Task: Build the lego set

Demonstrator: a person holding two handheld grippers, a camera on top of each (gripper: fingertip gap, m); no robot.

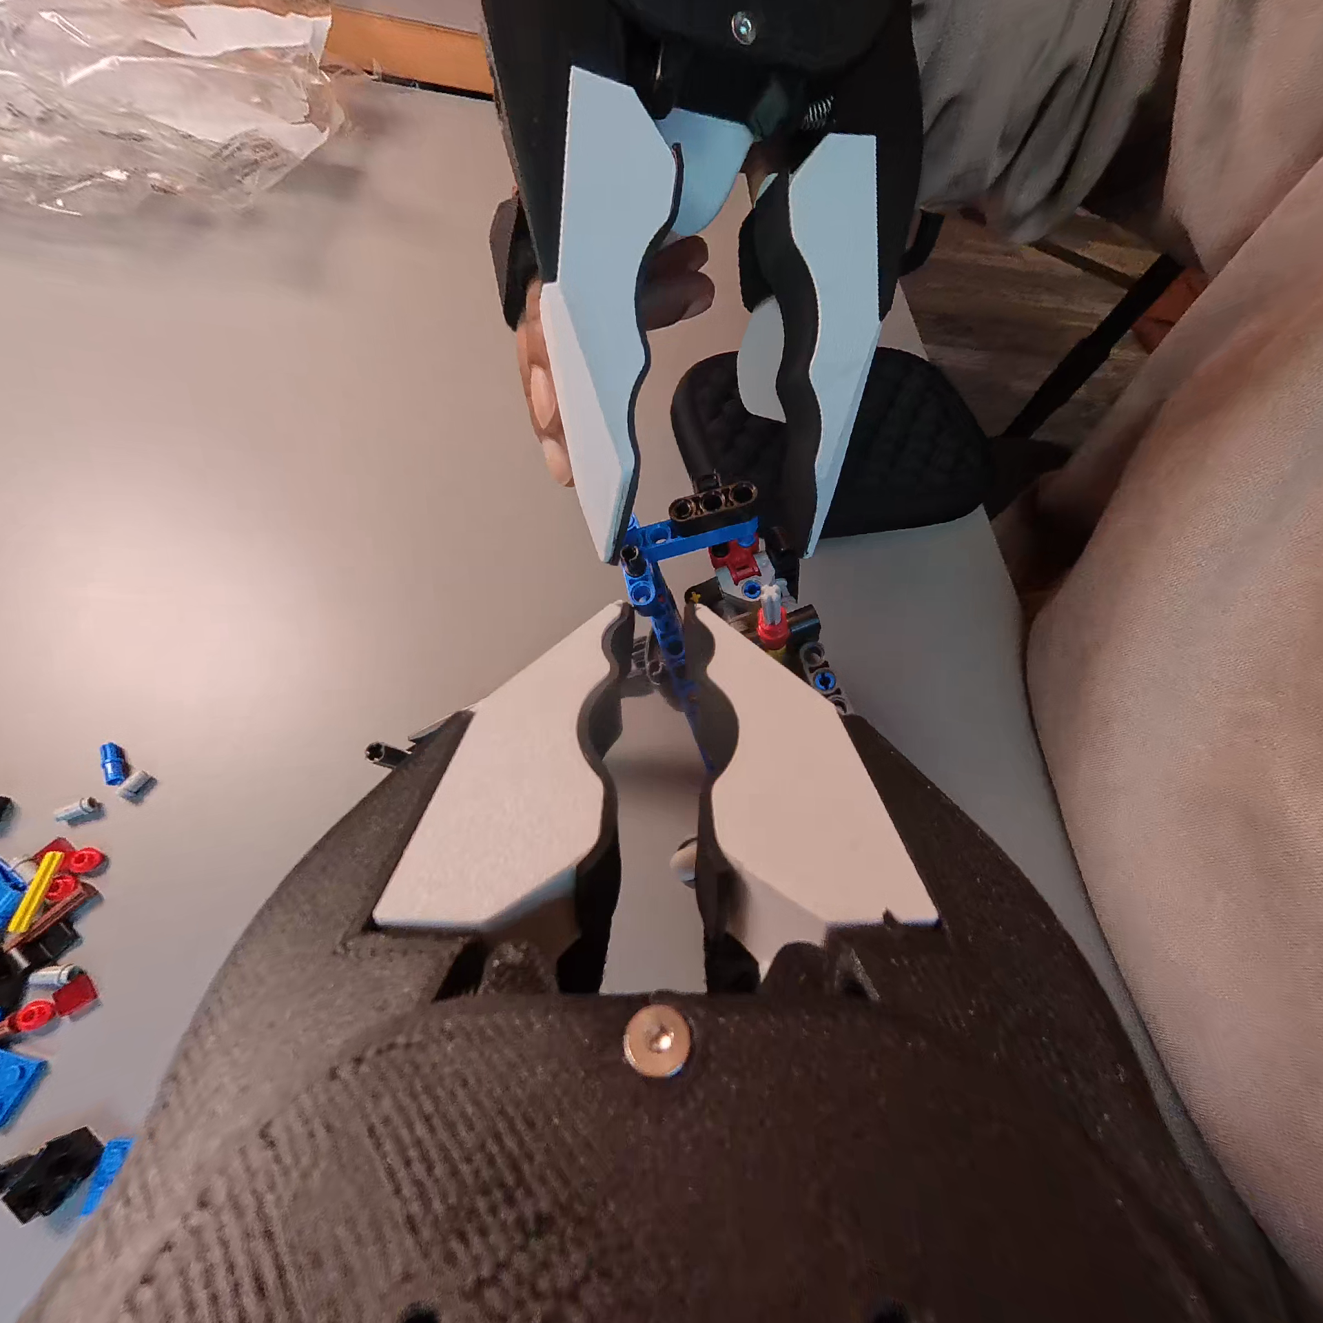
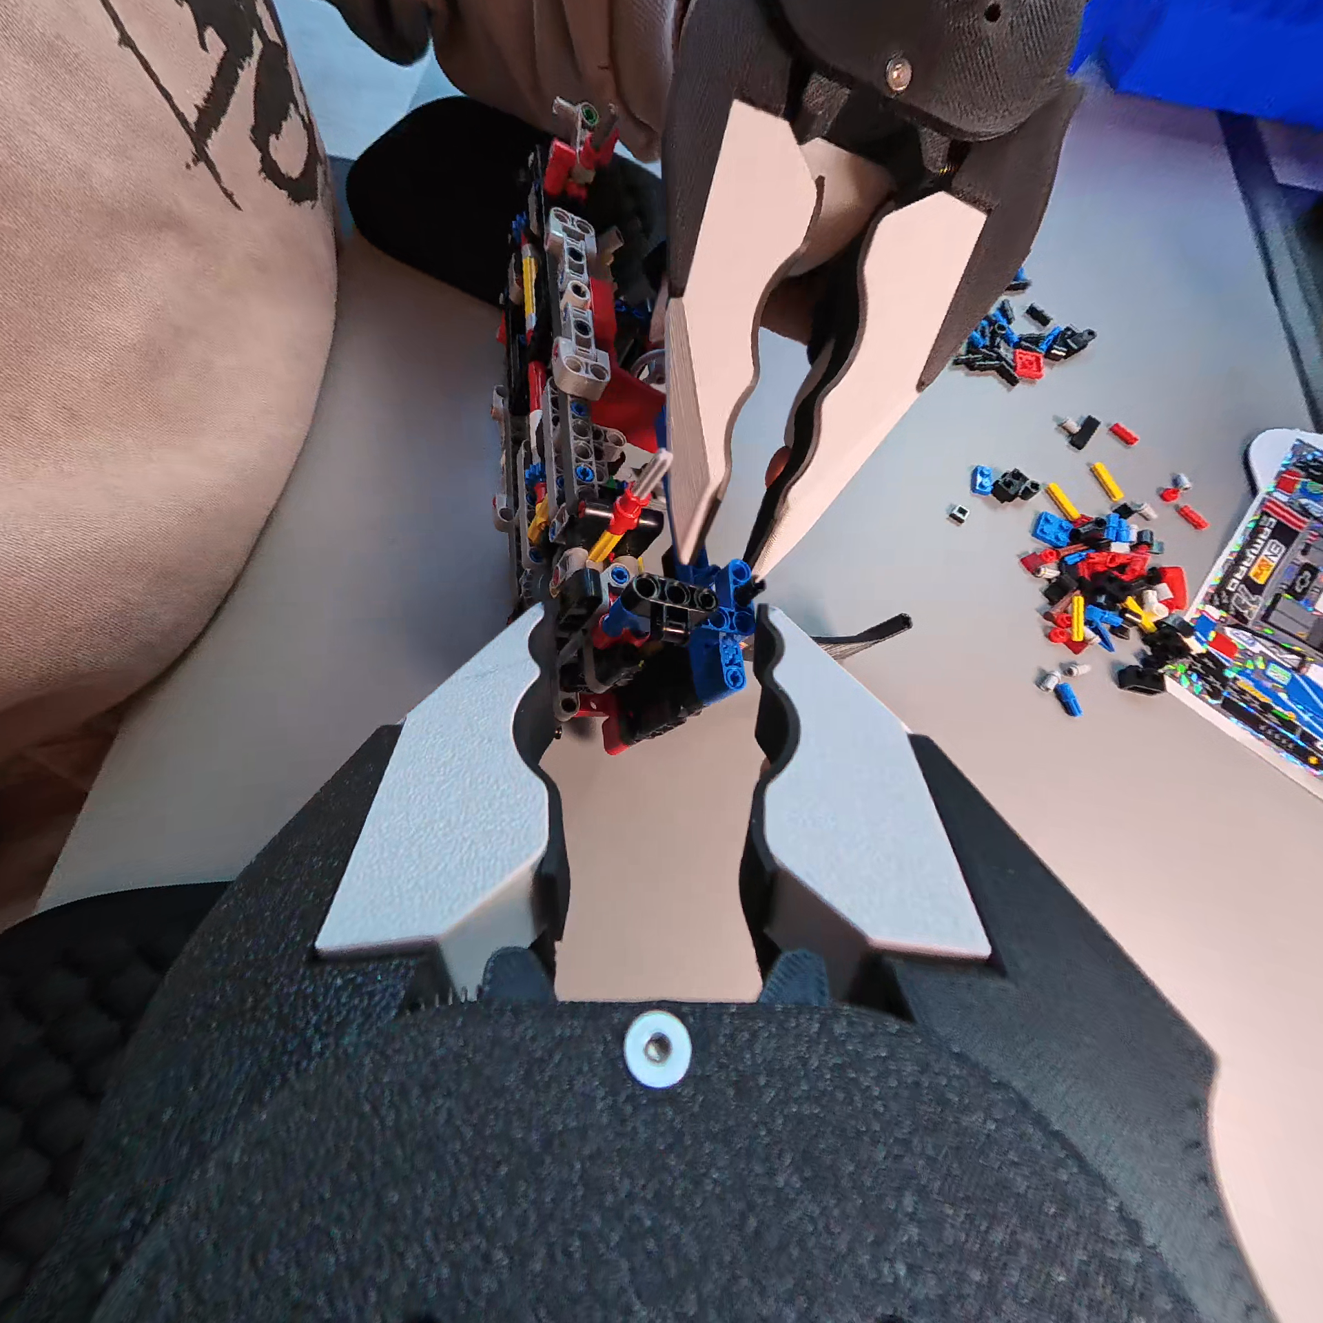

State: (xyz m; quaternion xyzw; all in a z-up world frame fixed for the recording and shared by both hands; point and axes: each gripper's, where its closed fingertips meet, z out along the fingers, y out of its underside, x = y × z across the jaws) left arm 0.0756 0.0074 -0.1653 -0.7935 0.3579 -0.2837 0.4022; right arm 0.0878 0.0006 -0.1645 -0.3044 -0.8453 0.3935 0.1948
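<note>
Left gripper at centre of left wrist view, jaws narrowed and clenched on a blue Technic beam that runs down between the tips. Beam joined at its far end to a blue crosspiece carrying a short black three-hole beam. Right gripper entering from above in that view, jaws spread wide either side of the crosspiece, one tip touching its blue corner, the other just beside the red and grey parts of the model; nothing clamped. Lego model seen in right wrist view as a long grey, black, red and yellow Technic chassis, standing on edge on the pale grey surface, close to the near edge beside a person's beige garment. Right gripper in its own view released, blue-and-black end of the model sitting between its tips without clear contact on both sides. Left gripper coming down from the top there, tips pinched on the blue piece. Loose pieces in blue, red, black and yellow scattered on the surface to the right, a smaller heap farther off. Sticker sheet at right edge, touching the pile. Crumpled clear plastic bag at top left of left wrist view. Black mesh chair seat beyond the surface edge.
</note>
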